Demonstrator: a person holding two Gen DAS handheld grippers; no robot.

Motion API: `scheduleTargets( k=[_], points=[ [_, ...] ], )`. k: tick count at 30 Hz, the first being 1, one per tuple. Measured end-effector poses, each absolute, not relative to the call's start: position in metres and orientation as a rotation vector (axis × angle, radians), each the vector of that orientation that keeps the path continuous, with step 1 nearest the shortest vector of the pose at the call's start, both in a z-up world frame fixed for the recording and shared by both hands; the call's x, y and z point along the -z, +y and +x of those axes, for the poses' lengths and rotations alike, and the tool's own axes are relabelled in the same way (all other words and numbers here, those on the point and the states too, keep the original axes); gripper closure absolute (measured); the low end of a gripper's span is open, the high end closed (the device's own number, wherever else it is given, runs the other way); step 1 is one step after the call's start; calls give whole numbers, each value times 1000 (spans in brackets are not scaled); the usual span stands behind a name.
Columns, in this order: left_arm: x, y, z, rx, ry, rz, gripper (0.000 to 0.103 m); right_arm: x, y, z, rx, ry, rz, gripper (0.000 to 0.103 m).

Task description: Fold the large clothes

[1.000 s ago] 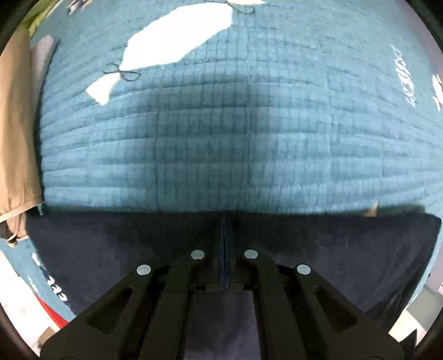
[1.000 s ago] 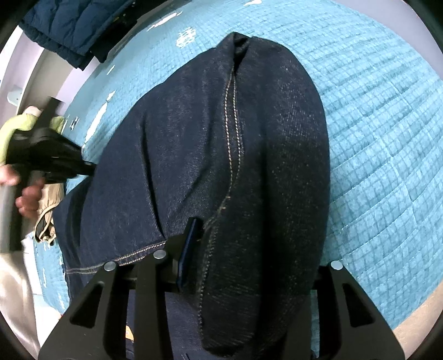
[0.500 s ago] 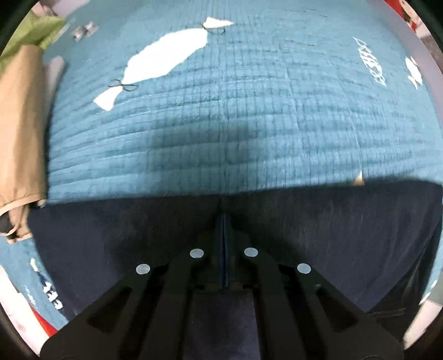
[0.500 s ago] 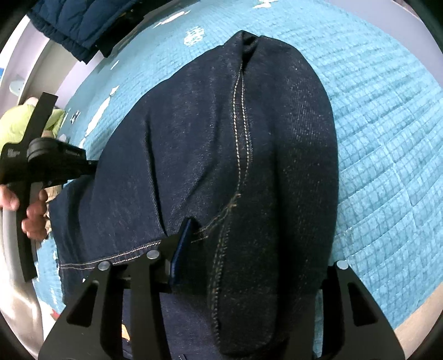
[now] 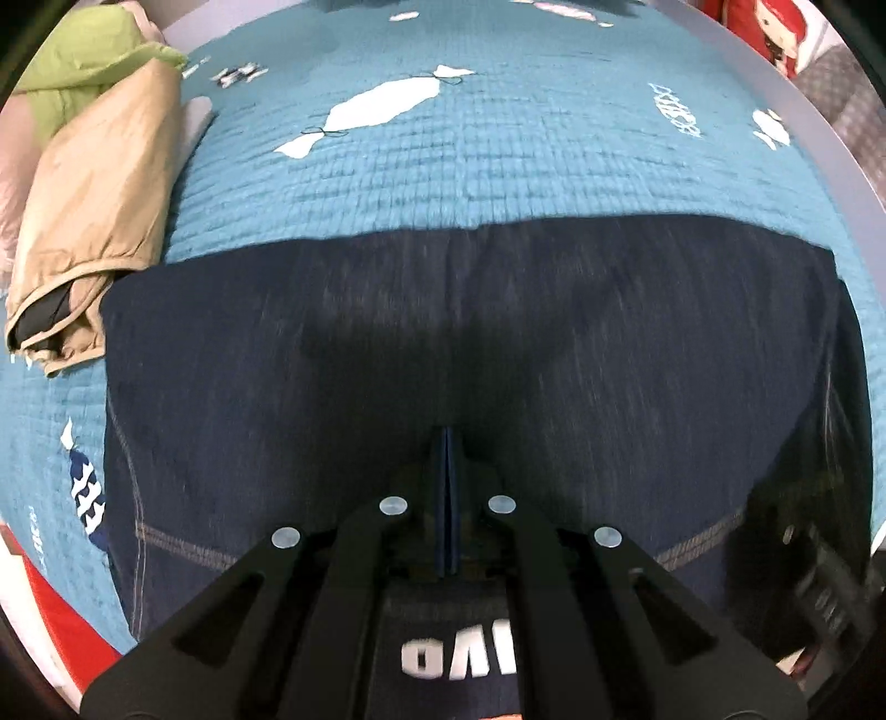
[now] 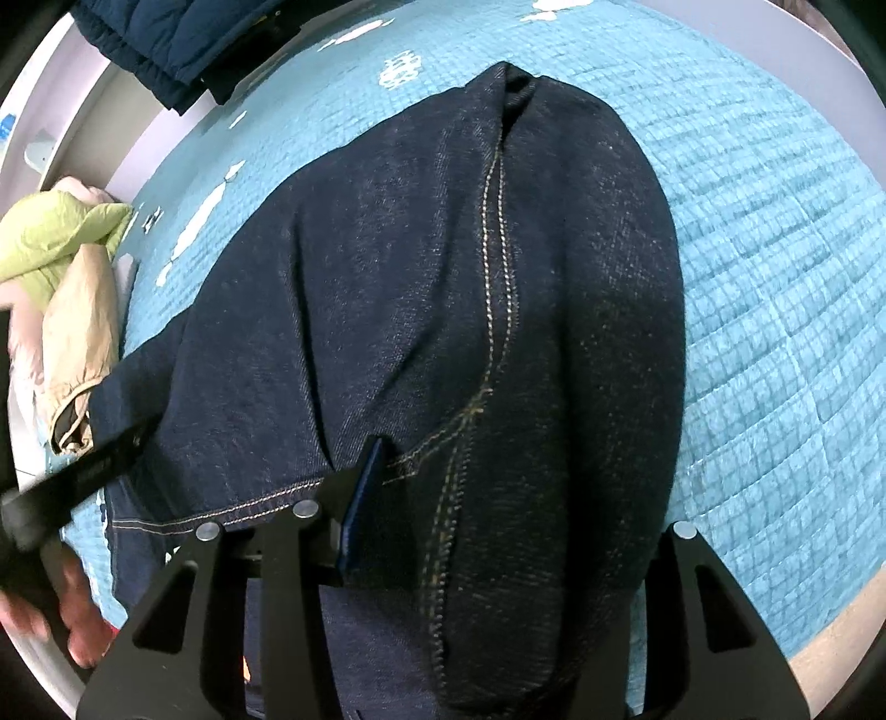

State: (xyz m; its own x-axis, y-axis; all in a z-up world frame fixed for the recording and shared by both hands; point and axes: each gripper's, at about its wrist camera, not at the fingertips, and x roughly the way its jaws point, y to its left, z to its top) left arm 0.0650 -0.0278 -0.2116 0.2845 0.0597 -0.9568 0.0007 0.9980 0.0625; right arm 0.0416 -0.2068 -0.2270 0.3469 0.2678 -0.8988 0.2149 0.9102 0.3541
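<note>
Bed surface, teal quilted cover

Teal quilted bedspread (image 5: 498, 166) with white candy-shaped prints; pale grey bed edge (image 5: 797, 99) curving along its far side. Tan jacket (image 5: 94, 221) and lime-green puffer (image 5: 77, 61) piled at one side. Navy padded garment (image 6: 166, 44) hanging beyond the bed. Red item (image 5: 775, 33), possibly a plush toy, blurred.

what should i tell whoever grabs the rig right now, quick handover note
Left hand-held gripper: shut, apparently empty, over the dark jeans.
Right hand-held gripper: jaws wide apart with a thick bunch of the jeans between them; grip cannot be confirmed.
Jeans lie across the teal quilt; the tan jacket and the green garment sit at the quilt's edge.
Done: jeans are at least partly folded, with a rounded fold at the far end.
Left: probably finish the fold and flatten it.
</note>
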Motion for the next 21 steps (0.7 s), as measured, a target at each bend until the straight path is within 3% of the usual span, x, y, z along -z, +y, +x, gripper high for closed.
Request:
scheduleTargets(
  k=[13, 21],
  points=[
    [230, -40, -73, -44, 1217, 166, 103, 228, -200, 37, -51, 1188, 407, 59],
    [209, -39, -101, -44, 1258, 112, 103, 227, -198, 41, -39, 1214, 406, 59]
  ],
)
